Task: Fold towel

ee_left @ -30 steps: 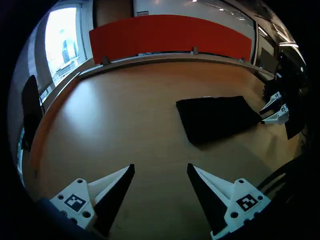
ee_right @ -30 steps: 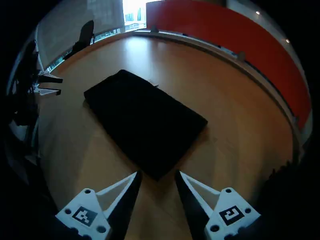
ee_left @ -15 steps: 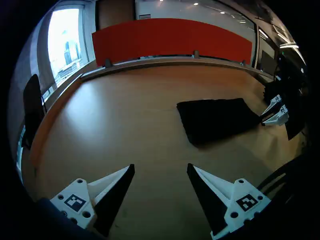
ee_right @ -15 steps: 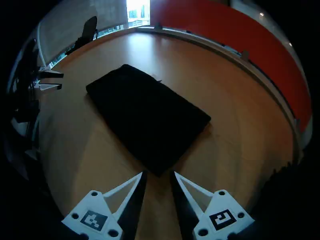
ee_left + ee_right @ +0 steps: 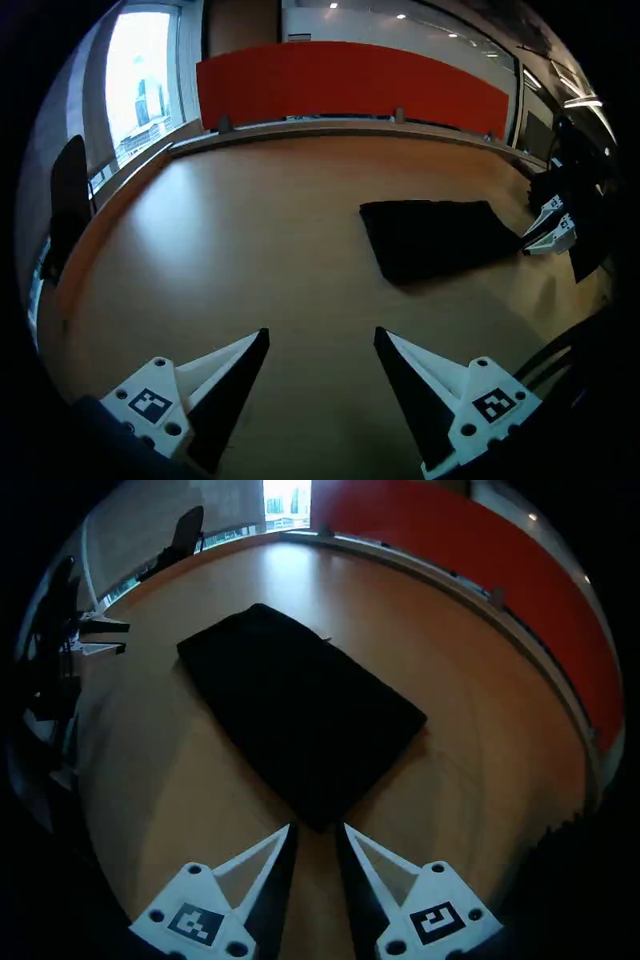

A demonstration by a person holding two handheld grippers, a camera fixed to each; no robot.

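Towel [image 5: 300,720] flat on table [image 5: 480,744]

A wide wooden table [image 5: 240,240] has a long red partition [image 5: 352,84] standing along its far edge. In the left gripper view, a bright window [image 5: 148,96] lies beyond the partition's left end, and a dark chair [image 5: 68,200] stands by the table's left edge.

Room rather dim. Main light is daylight from the window [image 5: 148,92], blown out to white-blue. Just below the window a pale glare lies on the wooden table [image 5: 240,256]. Far from the window everything goes dark, w/ little detail. The towel [image 5: 300,712] is flat black, no texture, w/ a soft shadow on its side away from the window. Strong fisheye bend twd the edges; centre is sharp.
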